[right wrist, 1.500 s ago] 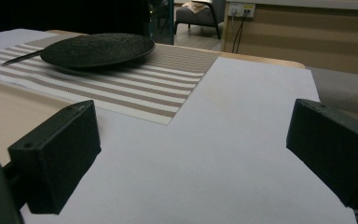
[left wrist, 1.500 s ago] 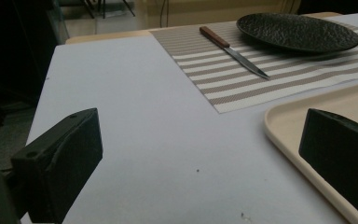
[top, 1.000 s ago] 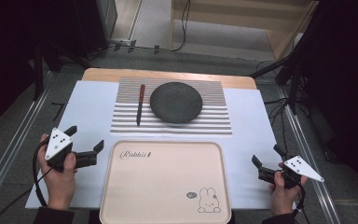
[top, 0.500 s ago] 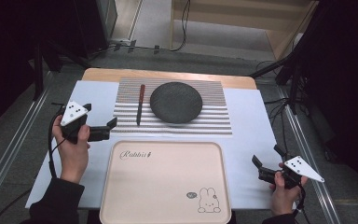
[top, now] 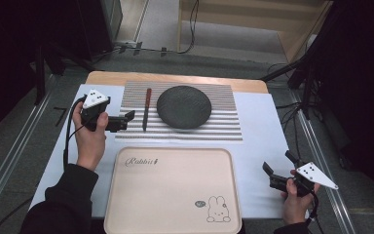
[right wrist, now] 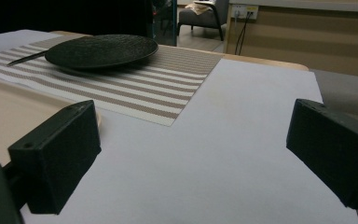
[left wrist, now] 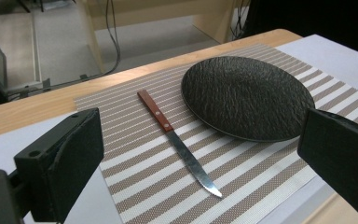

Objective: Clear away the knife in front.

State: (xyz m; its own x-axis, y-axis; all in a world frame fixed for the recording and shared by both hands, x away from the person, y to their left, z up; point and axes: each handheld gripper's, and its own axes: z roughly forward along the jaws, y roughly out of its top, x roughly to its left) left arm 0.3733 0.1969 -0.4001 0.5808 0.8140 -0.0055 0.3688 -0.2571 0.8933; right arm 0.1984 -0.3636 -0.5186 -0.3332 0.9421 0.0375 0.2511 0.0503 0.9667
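Striped placemat (top: 224, 122): left claw (top: 126, 121) agape beside knife (top: 146, 108).

- We see a dark round plate (top: 183, 107) lying on a striped placemat (top: 224, 127).
- A wooden-handled knife (top: 146, 108) lies just beside it.
- Nearer us sits a beige rabbit tray (top: 171, 190) on white paper (top: 268, 136).

I see a matte black plate (top: 183, 106) with a rough, pebbled texture on a placemat (top: 224, 124) striped in brown and white, and beside it a knife (left wrist: 179, 143) with a reddish-brown handle and a silver blade. The tray (top: 170, 195) is pale cream, printed with a small rabbit and script lettering, on a white sheet (top: 263, 141) over the light wood table (top: 175, 78). Both my grippers have black jaws, each with a pale grey plate dotted black.
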